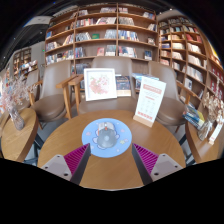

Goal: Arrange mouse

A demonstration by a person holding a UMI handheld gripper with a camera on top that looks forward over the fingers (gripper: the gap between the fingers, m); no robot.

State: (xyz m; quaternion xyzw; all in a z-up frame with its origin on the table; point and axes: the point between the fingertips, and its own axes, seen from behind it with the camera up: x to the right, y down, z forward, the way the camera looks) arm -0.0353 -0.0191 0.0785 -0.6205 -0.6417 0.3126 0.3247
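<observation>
A grey computer mouse (107, 136) rests on a round pale-blue mouse mat (107, 139) near the middle of a round wooden table (70, 135). My gripper (111, 158) hangs over the table's near side, open, its two fingers spread wide. The left pink pad (74, 157) and the right pink pad (146, 156) flank the mat's near edge. Nothing is between the fingers; the mouse lies just ahead of them, untouched.
Beyond the mat stand a framed picture (99, 84) and an orange-and-white sign (149, 99) at the table's far edge. Wooden chairs (70, 96) ring the table. Bookshelves (100, 35) fill the back wall. Another table (18, 140) sits to the left.
</observation>
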